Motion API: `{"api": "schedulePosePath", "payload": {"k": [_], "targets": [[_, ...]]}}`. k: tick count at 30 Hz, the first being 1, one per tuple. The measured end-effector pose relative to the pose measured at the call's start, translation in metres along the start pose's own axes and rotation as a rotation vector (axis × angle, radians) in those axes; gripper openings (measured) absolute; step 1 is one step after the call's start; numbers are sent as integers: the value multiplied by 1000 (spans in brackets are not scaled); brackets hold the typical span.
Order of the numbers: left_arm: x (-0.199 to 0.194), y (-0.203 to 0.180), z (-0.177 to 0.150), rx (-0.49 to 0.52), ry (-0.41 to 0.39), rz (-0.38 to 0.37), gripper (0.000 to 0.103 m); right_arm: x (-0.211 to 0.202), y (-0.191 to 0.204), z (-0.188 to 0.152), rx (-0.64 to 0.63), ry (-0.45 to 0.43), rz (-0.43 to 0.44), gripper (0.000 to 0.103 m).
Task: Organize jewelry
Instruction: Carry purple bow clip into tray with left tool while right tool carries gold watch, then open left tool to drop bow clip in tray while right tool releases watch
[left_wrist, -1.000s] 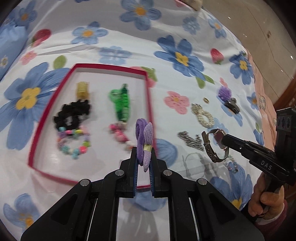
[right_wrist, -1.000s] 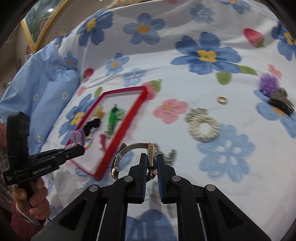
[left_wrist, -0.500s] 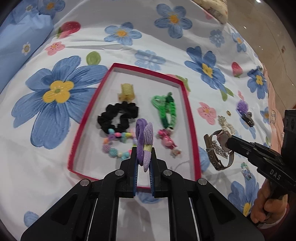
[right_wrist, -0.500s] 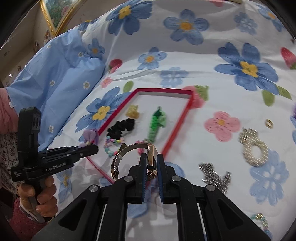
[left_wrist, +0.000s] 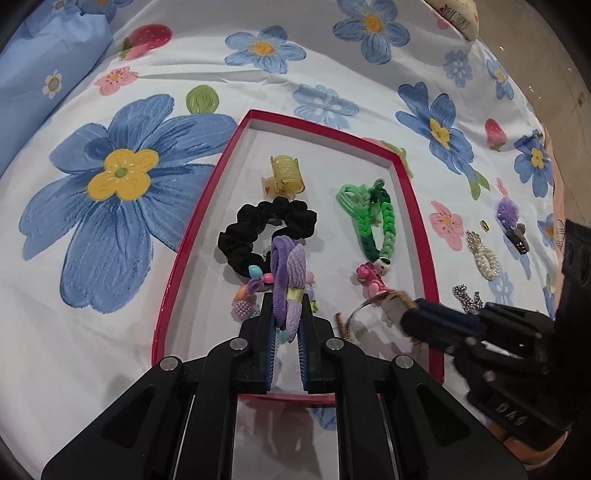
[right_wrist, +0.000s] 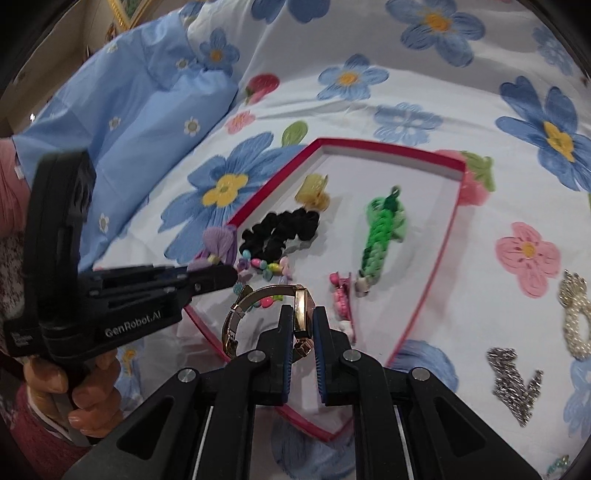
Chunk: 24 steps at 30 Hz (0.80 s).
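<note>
Both loads are over the red-rimmed tray (left_wrist: 413, 206) on the flowered bed sheet (left_wrist: 110, 332), so this looks like the placing step. The left hand-held gripper (left_wrist: 287, 325) is clenched on a purple hair tie (left_wrist: 291, 273), poised above the beaded bracelet (right_wrist: 264, 266) and just in front of the black scrunchie (left_wrist: 266, 229). The right hand-held gripper (right_wrist: 303, 332) grasps a gold wristwatch (right_wrist: 258, 302) over the tray's near right part, beside the pink charm (left_wrist: 373, 280). Next, I'd judge, each needs lowering onto bare tray floor and letting go, without landing on what already lies there
</note>
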<state>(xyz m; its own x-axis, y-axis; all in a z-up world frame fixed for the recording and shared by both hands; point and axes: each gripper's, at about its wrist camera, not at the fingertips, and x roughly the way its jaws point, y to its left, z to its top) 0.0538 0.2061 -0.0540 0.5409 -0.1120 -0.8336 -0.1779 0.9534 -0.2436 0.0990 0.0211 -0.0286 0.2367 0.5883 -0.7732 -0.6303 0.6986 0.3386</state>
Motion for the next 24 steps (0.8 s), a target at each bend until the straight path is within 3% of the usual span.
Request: {"api": "schedulePosePath", "payload": {"k": [7, 24], "targets": [[19, 8, -1, -10, 46, -11, 10, 16, -3, -1, -29, 30, -50, 10], [22, 12, 0, -36, 48, -18, 24, 26, -9, -2, 5, 64, 0, 15]]}}
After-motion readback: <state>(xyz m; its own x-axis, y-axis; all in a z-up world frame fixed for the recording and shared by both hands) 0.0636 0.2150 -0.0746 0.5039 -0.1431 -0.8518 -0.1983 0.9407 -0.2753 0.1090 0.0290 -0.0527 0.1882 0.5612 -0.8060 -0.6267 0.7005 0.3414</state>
